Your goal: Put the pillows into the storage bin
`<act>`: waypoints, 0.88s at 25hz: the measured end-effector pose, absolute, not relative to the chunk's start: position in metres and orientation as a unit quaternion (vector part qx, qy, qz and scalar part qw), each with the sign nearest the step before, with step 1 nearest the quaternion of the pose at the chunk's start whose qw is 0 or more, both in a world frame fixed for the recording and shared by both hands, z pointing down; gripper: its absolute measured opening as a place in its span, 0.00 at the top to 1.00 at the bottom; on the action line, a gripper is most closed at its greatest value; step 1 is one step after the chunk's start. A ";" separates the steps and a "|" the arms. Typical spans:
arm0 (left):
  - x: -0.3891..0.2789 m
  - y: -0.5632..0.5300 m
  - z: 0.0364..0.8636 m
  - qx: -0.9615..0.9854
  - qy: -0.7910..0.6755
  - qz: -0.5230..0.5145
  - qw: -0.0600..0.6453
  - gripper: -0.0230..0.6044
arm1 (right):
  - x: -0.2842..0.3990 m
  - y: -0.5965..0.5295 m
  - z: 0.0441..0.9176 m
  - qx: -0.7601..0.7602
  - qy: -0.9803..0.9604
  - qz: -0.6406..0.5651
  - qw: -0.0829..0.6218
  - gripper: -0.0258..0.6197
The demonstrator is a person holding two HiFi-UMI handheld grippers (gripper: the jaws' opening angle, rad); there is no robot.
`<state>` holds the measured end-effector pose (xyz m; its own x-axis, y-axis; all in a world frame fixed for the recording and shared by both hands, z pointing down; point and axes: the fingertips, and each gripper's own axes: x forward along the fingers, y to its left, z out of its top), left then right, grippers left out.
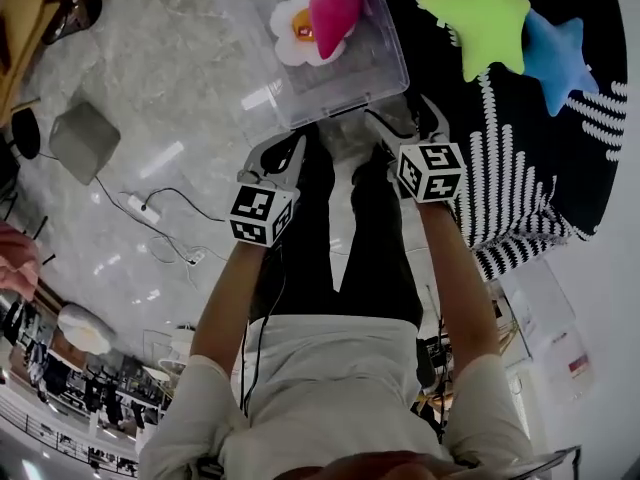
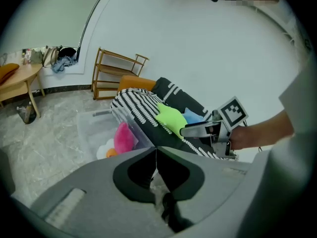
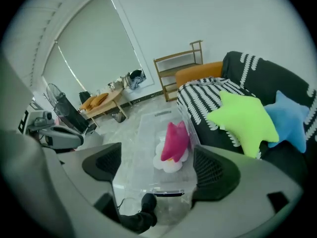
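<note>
Two pillows lie in the storage bin (image 1: 245,38) in the head view: a pink pillow (image 1: 335,8) leaning on a white flower pillow (image 1: 285,23). The bin is see-through and sits on the floor (image 1: 150,98), just past the tips of both pairs of fingers. The left gripper (image 1: 286,155) and the right gripper (image 1: 410,123) are side by side near the bin's closest edge. Off to the right of the right fingers, a green star pillow (image 1: 480,23) and a blue star pillow (image 1: 560,58) lie touching each other on the stripy sofa (image 1: 520,178).

In the left gripper view, the left fingers (image 2: 133,175) are clenched tight together with nothing between them. Past their tips and a little left is the bin (image 2: 94,128) with the pink pillow (image 2: 124,138) inside. Past their tips and to the right is the green star pillow (image 2: 171,118) on the sofa. The right gripper (image 2: 195,130) is out there too, held in a hand (image 2: 242,138).

In the right gripper view, the right fingers (image 3: 213,170) are spread wide, let go, and hold nothing. The bin (image 3: 166,187) shows in the gap between them, farther on, with both pillows in it. The green star pillow (image 3: 245,120) is beyond the right-hand finger, with the blue one just beside it. A black shoe (image 3: 143,207) is low down in the gap.
</note>
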<state>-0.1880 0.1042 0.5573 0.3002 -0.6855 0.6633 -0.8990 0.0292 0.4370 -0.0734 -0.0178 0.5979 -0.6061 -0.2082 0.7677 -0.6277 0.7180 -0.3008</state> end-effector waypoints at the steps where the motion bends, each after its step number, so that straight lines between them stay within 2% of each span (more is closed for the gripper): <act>1: -0.187 0.100 0.556 0.688 -0.575 0.126 0.424 0.94 | -0.071 -0.022 0.594 0.251 -0.852 0.280 0.364 0.26; 10: -0.163 0.046 0.551 0.714 -0.550 0.144 0.407 0.94 | -0.007 -0.077 0.586 0.323 -0.837 0.285 0.339 0.26; 22: -0.067 -0.022 0.565 0.703 -0.559 0.130 0.421 0.94 | 0.104 -0.150 0.621 0.350 -0.816 0.289 0.358 0.26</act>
<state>-0.0672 -0.0218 0.5647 0.3422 -0.6759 0.6527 -0.8947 -0.0222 0.4461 0.1043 -0.1496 0.6212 -0.4990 -0.3637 0.7866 -0.7776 0.5886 -0.2211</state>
